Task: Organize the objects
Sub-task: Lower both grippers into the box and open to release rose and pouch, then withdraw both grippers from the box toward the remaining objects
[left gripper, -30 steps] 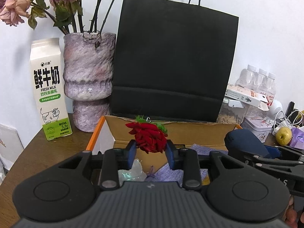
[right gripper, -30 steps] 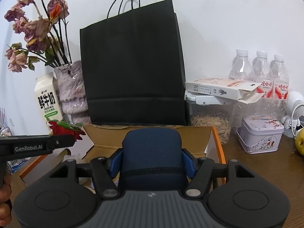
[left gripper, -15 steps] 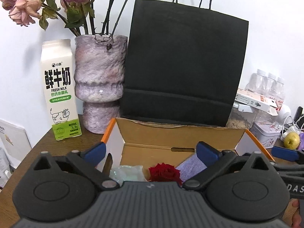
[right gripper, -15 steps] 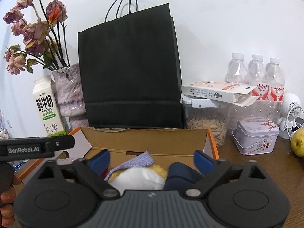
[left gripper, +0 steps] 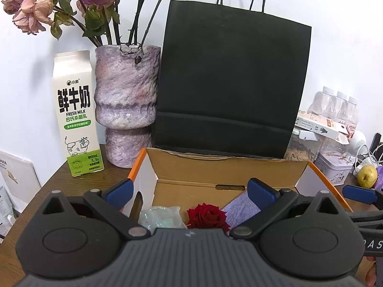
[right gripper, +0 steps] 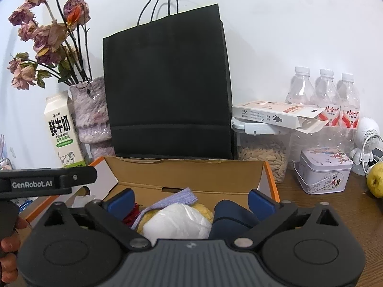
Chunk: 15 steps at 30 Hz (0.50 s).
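Observation:
An open cardboard box [left gripper: 225,169] with orange-edged flaps stands in front of me; it also shows in the right wrist view [right gripper: 186,174]. My left gripper [left gripper: 190,190] is open and empty above the box. Below it in the box lie a red rose [left gripper: 207,217], a clear plastic packet [left gripper: 160,216] and a purple cloth [left gripper: 241,209]. My right gripper [right gripper: 191,199] is open and empty above the box. Below it lie a dark blue case [right gripper: 231,217], a white bag [right gripper: 177,223] and the purple cloth [right gripper: 174,199].
A black paper bag [left gripper: 229,83] stands behind the box. A vase [left gripper: 126,105] of dried roses and a milk carton [left gripper: 76,114] stand at the left. A seed jar [right gripper: 263,155], water bottles [right gripper: 323,95], a tin [right gripper: 325,169] and a pear [right gripper: 377,183] are at the right.
Both grippers opened. The left one let go of the red rose and the right one let go of the dark blue case. Both things now lie in the box.

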Tool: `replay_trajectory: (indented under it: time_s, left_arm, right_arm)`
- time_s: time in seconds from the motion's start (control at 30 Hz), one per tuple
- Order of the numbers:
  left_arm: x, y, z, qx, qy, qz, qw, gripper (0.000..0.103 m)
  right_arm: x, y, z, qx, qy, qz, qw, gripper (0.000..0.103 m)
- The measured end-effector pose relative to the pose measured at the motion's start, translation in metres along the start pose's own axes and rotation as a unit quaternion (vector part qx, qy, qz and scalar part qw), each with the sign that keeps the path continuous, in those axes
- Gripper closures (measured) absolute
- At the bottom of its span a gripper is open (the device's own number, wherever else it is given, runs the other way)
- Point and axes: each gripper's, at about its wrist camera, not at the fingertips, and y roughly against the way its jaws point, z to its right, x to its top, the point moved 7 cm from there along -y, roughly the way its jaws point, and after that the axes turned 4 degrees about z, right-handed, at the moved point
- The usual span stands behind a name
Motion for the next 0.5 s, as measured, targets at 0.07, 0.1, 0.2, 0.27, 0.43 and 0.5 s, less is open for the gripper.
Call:
replay_trajectory:
  time_s: [0.07, 0.1, 0.2, 0.27, 0.43, 0.5]
  left_arm:
    - [0.000, 0.002, 0.000, 0.000, -0.001, 0.001, 1.0000, 0.000]
    - [-0.001, 0.003, -0.001, 0.000, 0.000, 0.002, 1.0000, 0.000]
    - [-0.002, 0.007, -0.002, -0.001, -0.001, 0.002, 1.0000, 0.000]
    - [-0.003, 0.010, -0.003, -0.002, -0.001, 0.001, 1.0000, 0.000]
    - [-0.008, 0.019, -0.005, -0.003, -0.002, 0.000, 1.0000, 0.000]
    - [-0.009, 0.021, -0.006, -0.002, -0.002, 0.000, 1.0000, 0.000]
  right_arm:
    - [0.000, 0.001, -0.002, 0.001, 0.002, 0.000, 1.000, 0.000]
    - [0.000, 0.002, -0.002, 0.001, 0.002, 0.001, 1.000, 0.000]
    - [-0.001, 0.006, -0.004, 0.003, 0.006, 0.003, 1.000, 0.000]
    - [-0.001, 0.009, -0.006, 0.004, 0.009, 0.004, 1.000, 0.000]
    - [-0.004, 0.019, -0.010, 0.005, 0.019, 0.007, 1.000, 0.000]
    - [-0.005, 0.024, -0.012, 0.006, 0.022, 0.009, 1.000, 0.000]
